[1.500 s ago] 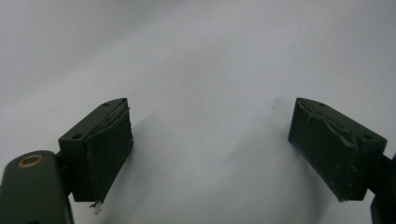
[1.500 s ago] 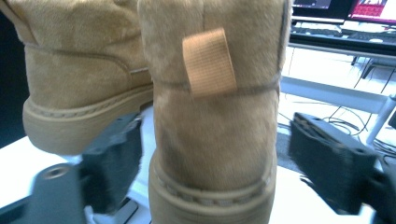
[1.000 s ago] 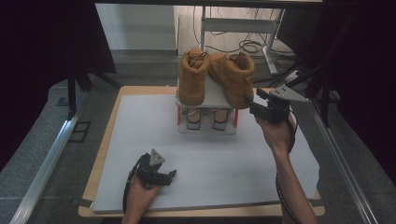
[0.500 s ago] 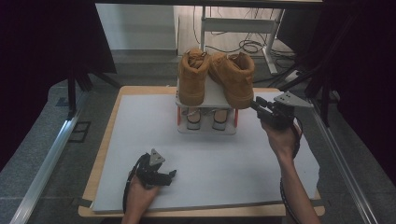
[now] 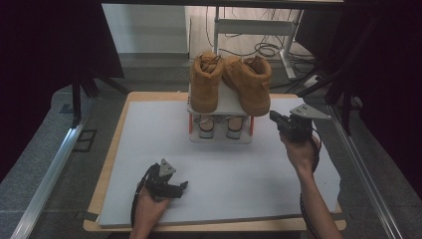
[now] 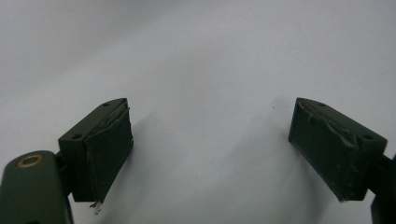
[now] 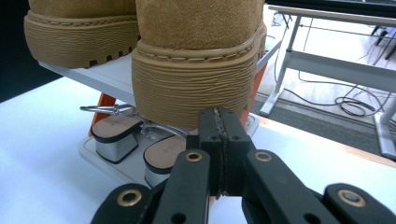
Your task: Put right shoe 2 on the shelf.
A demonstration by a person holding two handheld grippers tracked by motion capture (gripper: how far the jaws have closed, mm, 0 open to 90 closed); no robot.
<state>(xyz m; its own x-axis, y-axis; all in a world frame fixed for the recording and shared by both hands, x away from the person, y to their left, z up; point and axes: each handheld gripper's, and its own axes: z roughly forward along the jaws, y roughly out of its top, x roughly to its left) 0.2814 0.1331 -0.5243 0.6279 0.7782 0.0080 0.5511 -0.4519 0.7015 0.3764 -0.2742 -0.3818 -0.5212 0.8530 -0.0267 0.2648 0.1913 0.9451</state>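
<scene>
My right claw point(image 7: 219, 140) sits pinched together, empty, beside the boot point(image 7: 198, 60).
The jaws have just been closing; boot on the rack's point(image 5: 226, 99) top shelf. Left claw point(image 6: 210, 149) gapes wide over the desk point(image 5: 149, 129).

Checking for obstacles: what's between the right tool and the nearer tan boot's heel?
Nothing. In the right gripper view the shut right tool faces the boot heel across a bare gap.

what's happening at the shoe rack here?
A person holds a gripper in each hand. The right gripper, jaws just closed with nothing between them, sits close to the heel of the right boot on the rack's top shelf. The left gripper rests open on the mat.
</scene>
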